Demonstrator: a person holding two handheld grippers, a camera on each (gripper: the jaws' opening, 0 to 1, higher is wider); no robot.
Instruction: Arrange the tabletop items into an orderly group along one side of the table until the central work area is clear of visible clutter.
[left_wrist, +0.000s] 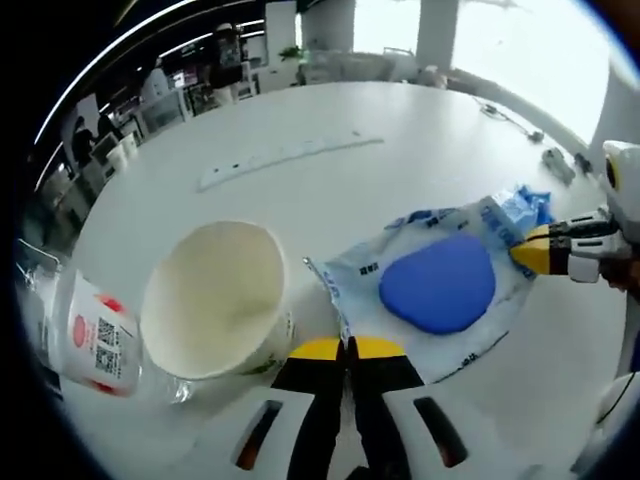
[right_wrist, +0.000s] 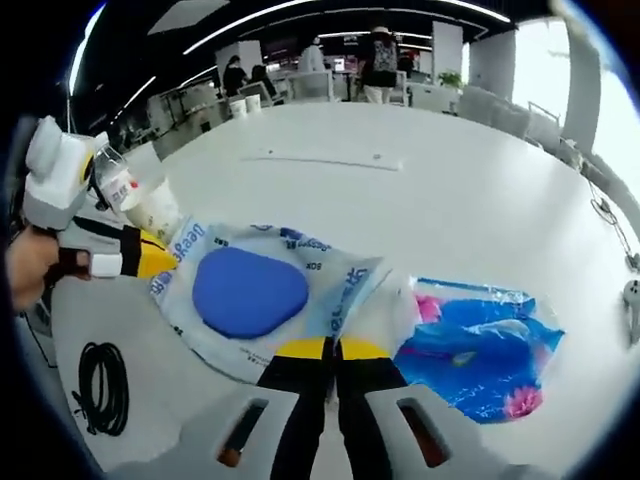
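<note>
A clear printed bag (left_wrist: 370, 265) holding a blue oval pad (left_wrist: 440, 285) lies stretched across the white table (left_wrist: 400, 130). My left gripper (left_wrist: 345, 348) is shut on the bag's near edge. My right gripper (left_wrist: 535, 250) comes in from the right and pinches the far end. In the right gripper view the same bag (right_wrist: 340, 280) with its pad (right_wrist: 250, 290) spans between my right gripper (right_wrist: 330, 348), shut on its edge, and the left gripper (right_wrist: 150, 262) at the opposite end, held by a hand.
A cream paper cup (left_wrist: 215, 300) and a labelled bottle (left_wrist: 95, 340) sit left of the bag. A blue flowered packet (right_wrist: 480, 350) lies beside the right gripper. A black cable coil (right_wrist: 100, 385) rests below the table edge. A white power strip (left_wrist: 290, 155) lies farther out.
</note>
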